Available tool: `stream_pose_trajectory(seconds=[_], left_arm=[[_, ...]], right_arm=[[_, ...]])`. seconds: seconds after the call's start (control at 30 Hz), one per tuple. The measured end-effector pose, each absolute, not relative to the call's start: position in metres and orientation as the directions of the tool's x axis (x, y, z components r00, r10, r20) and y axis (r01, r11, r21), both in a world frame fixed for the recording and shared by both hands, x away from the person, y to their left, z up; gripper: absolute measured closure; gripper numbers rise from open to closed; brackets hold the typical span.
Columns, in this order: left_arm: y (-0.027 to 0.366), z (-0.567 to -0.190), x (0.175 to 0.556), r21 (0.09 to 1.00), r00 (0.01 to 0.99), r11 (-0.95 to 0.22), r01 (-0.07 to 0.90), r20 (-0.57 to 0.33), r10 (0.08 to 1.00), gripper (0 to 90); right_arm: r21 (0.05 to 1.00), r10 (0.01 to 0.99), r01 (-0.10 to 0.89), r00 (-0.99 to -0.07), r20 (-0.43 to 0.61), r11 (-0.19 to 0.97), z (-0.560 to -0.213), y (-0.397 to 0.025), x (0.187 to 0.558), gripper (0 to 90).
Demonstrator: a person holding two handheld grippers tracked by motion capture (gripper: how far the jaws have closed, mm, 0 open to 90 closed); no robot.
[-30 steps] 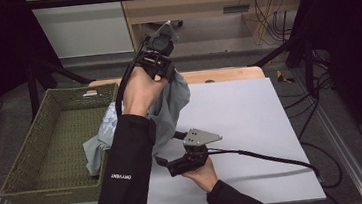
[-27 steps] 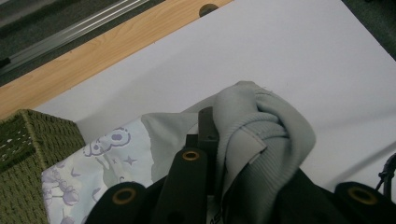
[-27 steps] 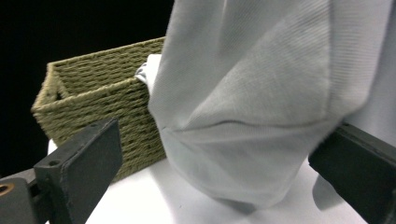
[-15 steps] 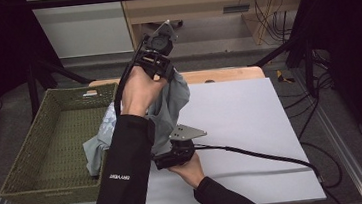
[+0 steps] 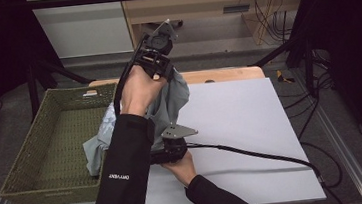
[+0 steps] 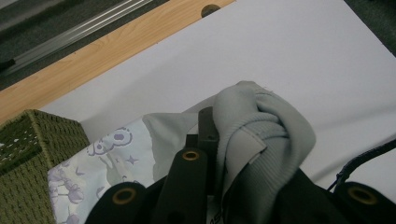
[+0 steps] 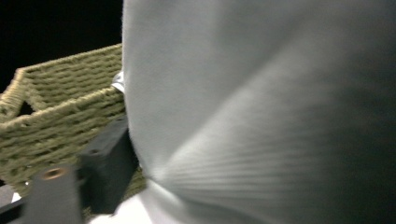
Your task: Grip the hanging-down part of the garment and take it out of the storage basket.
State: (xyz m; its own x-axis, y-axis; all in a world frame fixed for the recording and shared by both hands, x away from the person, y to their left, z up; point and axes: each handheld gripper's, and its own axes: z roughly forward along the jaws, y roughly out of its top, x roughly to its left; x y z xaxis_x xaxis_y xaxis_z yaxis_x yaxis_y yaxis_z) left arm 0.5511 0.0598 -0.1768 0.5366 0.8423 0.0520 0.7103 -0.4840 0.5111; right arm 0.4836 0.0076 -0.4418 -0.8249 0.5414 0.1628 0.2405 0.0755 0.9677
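A grey-blue garment (image 5: 174, 100) hangs from my left gripper (image 5: 164, 68), which a hand holds high over the table's back left. In the left gripper view my left gripper (image 6: 211, 133) is shut on a bunched ribbed edge of the garment (image 6: 264, 135). Below it lies a pale cloth with a purple print (image 6: 107, 163). My right gripper (image 5: 160, 155) is low on the white table top (image 5: 261, 119), pointing left into the garment's bottom edge, partly behind the left sleeve. One of its fingers (image 7: 109, 163) stands wide to the left, and the garment (image 7: 243, 107) covers the other.
A green woven basket (image 5: 32, 146) stands at the table's left, its wall (image 7: 60, 116) just beyond the garment. The right gripper's black cable (image 5: 254, 152) trails across the table to the right. A wooden strip (image 5: 226, 74) runs along the back edge.
My right gripper has slid left along the table into the hanging garment's lower edge. The left gripper has stayed raised with the garment in it.
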Motion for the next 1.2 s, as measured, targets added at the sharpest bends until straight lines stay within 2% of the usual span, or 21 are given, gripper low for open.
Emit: stream_pose_trajectory(seconds=[0.13,0.23,0.27,0.3,0.37,0.5,0.67,1.2], left_arm=[[0.059,-0.177,0.551,0.512,0.535,-0.483,0.711,0.053,0.843,84.9],[0.059,-0.177,0.551,0.511,0.536,-0.484,0.71,0.054,0.843,84.9],[0.059,-0.177,0.551,0.511,0.536,-0.485,0.71,0.055,0.842,84.9],[0.059,-0.177,0.551,0.511,0.536,-0.485,0.709,0.056,0.842,85.0],[0.059,-0.177,0.551,0.514,0.535,-0.483,0.709,0.055,0.843,85.0],[0.061,-0.175,0.55,0.521,0.535,-0.48,0.706,0.052,0.843,84.9],[0.062,-0.174,0.549,0.524,0.533,-0.478,0.705,0.054,0.845,84.9],[0.055,-0.17,0.546,0.531,0.535,-0.483,0.696,0.064,0.842,85.0]], right_arm=[[0.966,0.529,0.239,-0.835,0.15,0.104,-0.443,0.006,0.486,45.8],[0.969,0.517,0.212,-0.848,0.119,0.126,-0.443,0.006,0.486,68.7],[0.968,0.508,0.211,-0.854,0.114,0.137,-0.443,0.005,0.484,79.7],[0.968,0.495,0.21,-0.861,0.117,0.137,-0.442,0.004,0.484,83.0],[0.964,0.491,0.221,-0.862,0.122,0.148,-0.441,0.004,0.481,85.8],[0.97,0.487,0.188,-0.869,0.091,0.153,-0.437,-0.002,0.478,86.7],[0.974,0.474,0.188,-0.874,0.108,0.124,-0.434,-0.013,0.473,87.0],[0.979,0.443,0.123,-0.896,0.038,0.165,-0.402,-0.099,0.441,87.4]])
